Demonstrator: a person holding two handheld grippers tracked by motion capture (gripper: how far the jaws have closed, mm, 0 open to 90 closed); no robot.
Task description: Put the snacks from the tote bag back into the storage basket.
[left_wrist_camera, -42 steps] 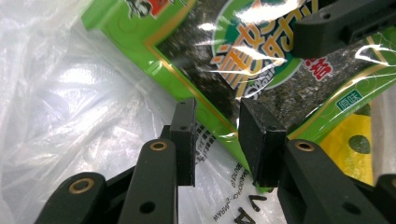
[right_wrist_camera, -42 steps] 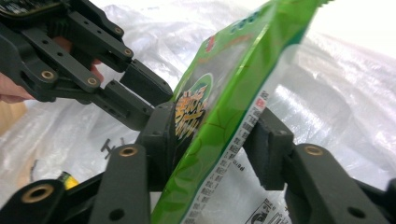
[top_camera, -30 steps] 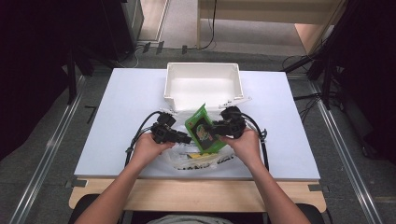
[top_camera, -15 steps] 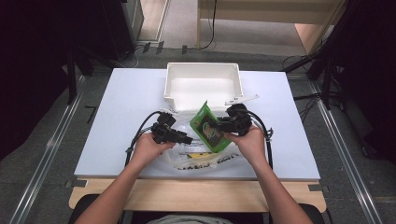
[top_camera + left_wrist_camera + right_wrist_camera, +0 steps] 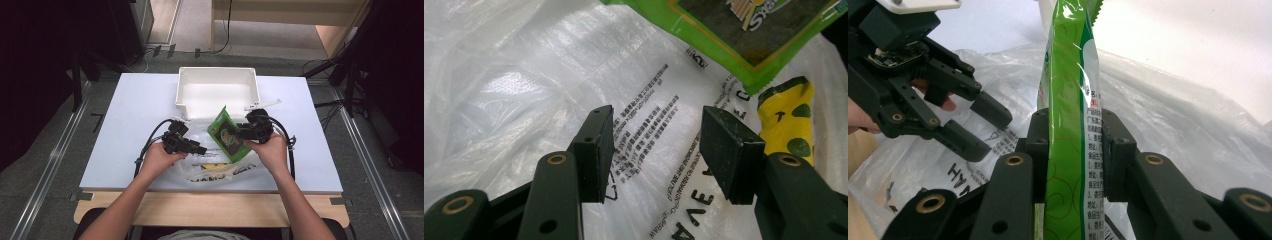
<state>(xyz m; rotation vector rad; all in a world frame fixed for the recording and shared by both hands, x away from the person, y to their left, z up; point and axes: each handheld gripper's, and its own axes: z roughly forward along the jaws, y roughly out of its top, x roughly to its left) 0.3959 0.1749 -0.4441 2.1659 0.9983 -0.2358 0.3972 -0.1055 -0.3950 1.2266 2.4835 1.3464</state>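
High view: right claw (image 5: 239, 133) clamps the green snack packet (image 5: 227, 134), lifted clear of the plastic bag (image 5: 220, 167) at the counter's near edge, left claw (image 5: 202, 149) released, white bin (image 5: 217, 90) not yet loaded.

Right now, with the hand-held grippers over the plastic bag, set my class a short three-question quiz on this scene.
1. True or false: the right hand-held gripper is shut on the green snack packet.
2. What lies under the left hand-held gripper?
A. a white plastic bag
B. a red towel
C. a metal pan
3. Fill in: behind the bag on the table stands an empty white ___.

Key
1. True; the packet stands upright between the pads.
2. A; the jaws stand open above its printed text, having just been opening, with nothing gripped.
3. bin.
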